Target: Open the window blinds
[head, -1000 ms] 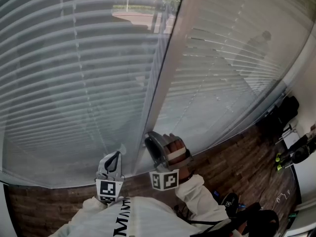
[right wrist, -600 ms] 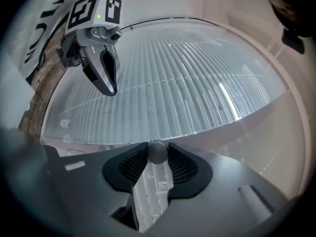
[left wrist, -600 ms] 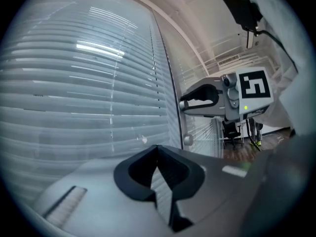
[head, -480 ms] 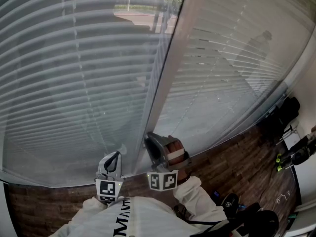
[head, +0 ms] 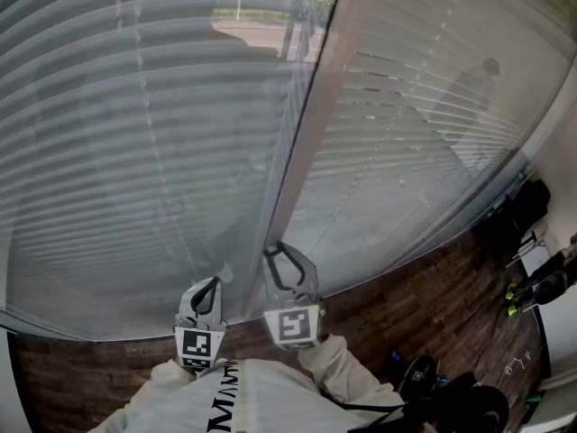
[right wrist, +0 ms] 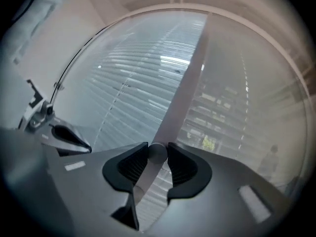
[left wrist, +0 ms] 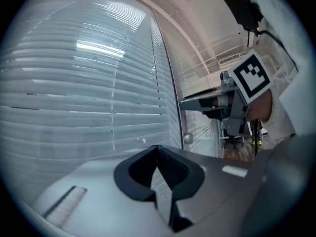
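Closed white slat blinds point(head: 135, 152) cover the window on both sides of a pale upright mullion point(head: 315, 124). My right gripper point(head: 273, 247) points level at the mullion's foot. Its jaws have just been closing, and its pads point(right wrist: 174, 163) press on a small round grey knob point(right wrist: 157, 153), which looks like a tilt wand's end. My left gripper point(head: 212, 284) hangs just left of it, shut and empty point(left wrist: 158, 149), facing the left blind. Another thin wand ends in a small knob point(left wrist: 188, 138) close to the right of the left gripper's tips, untouched.
The blinds reach almost down to a dark wooden floor point(head: 433, 305). Black bags and gear point(head: 518, 210) lie along the wall at the right. The person's white sleeves point(head: 270, 395) fill the bottom of the head view.
My right gripper has rolled about its own axis: its marker cube now faces the head camera squarely and hides the hand. Its jaws stand narrower than before. The left gripper has not moved.
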`<act>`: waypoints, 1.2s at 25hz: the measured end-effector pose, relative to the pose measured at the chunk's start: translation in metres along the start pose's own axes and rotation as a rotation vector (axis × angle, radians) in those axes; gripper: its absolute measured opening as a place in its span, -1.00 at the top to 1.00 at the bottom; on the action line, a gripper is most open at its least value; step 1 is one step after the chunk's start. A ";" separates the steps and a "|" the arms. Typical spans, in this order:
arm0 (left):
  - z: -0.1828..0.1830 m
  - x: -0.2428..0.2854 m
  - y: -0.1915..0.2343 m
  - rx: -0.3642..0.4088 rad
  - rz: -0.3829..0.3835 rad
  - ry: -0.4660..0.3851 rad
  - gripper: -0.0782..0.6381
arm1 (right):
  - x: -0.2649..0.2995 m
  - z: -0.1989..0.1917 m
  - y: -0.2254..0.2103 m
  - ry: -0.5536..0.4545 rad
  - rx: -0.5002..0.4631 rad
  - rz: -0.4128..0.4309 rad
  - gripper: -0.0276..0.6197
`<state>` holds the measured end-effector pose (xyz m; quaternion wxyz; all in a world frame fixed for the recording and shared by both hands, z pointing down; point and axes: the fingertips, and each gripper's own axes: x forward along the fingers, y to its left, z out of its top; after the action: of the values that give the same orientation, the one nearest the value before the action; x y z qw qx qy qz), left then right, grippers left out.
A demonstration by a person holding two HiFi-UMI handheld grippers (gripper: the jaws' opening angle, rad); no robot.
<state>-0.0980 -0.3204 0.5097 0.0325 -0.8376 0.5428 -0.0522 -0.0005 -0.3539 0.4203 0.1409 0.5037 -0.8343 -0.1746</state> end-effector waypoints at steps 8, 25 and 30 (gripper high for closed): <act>0.001 -0.003 0.001 0.005 0.004 0.001 0.78 | -0.001 -0.007 -0.013 -0.042 0.598 0.012 0.57; -0.002 -0.012 0.008 0.010 0.010 0.009 0.78 | -0.001 -0.021 -0.028 -0.149 1.612 0.112 0.57; -0.004 -0.015 0.008 0.009 0.012 0.014 0.78 | -0.001 -0.020 -0.028 -0.160 1.602 0.121 0.57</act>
<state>-0.1122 -0.3103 0.5121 0.0327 -0.8339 0.5476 -0.0602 0.0297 -0.3679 0.4259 -0.3138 0.3917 -0.7392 0.4490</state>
